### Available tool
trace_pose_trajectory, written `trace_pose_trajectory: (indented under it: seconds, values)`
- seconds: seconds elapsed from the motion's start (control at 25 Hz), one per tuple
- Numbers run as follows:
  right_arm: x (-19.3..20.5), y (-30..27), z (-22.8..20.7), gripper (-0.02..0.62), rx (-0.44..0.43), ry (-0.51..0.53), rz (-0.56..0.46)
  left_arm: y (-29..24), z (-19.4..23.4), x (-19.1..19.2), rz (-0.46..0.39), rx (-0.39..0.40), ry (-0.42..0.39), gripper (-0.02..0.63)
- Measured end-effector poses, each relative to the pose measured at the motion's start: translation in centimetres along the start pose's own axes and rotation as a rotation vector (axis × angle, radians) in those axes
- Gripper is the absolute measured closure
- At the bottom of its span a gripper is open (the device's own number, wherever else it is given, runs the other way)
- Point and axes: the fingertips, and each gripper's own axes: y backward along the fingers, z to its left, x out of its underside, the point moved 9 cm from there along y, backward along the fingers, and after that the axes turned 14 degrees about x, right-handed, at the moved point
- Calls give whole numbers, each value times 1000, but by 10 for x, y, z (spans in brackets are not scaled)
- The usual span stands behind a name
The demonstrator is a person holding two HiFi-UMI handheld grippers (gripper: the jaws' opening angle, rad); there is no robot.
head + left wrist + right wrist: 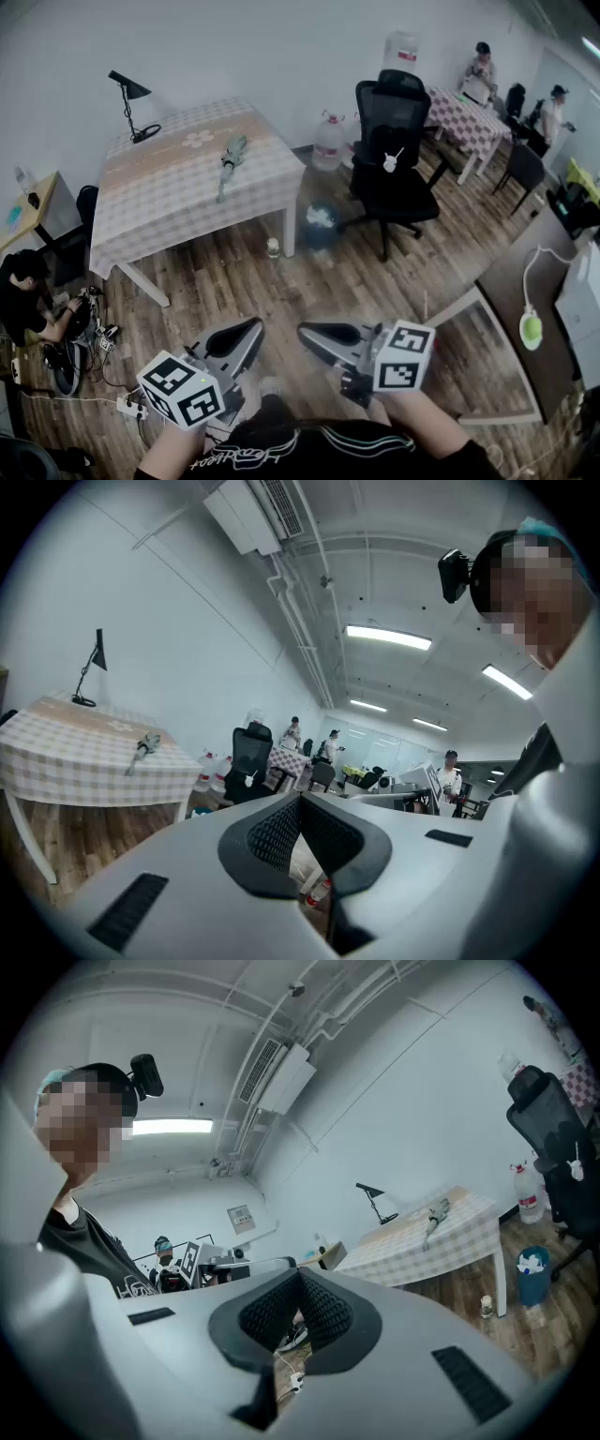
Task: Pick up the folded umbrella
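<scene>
You hold the left hand-held gripper and the right hand-held gripper low in front of your body, side by side over the wooden floor. Each has its jaws together with nothing between them. In each gripper's own view the ribbed pads meet at the tip, and only the room shows past them. Your forearms are cut off by the bottom edge of the head view.

The folded umbrella lies across the room, well apart from both grippers, on the checked cloth of the tabletop and near its right-hand edge. It appears small and greenish-grey, and its strap and handle are too small to make out. A black desk lamp stands at the far corner of the same tabletop.

To the right of the table are water jugs, a bin and a black office chair. At the left edge a person crouches among cables, partly cut off by the frame.
</scene>
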Motion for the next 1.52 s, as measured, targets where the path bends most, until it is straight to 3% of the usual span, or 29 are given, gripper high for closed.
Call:
trace_pose_trajectory:
  seconds: [0.44, 0.84, 1.28, 1.52]
  values:
    - [-14, -57, -42, 584, 2, -33, 0, -17, 72, -15, 39, 6, 14, 607]
    - [-37, -158, -92, 584, 23, -104, 48, -15, 184, -42, 49, 36, 102, 607]
    - [-74, -207, -118, 584, 83, -80, 37, -25, 254, -74, 47, 73, 72, 607]
    - [-104, -228, -164, 584, 76, -75, 20, -56, 294, -96, 29, 42, 86, 607]
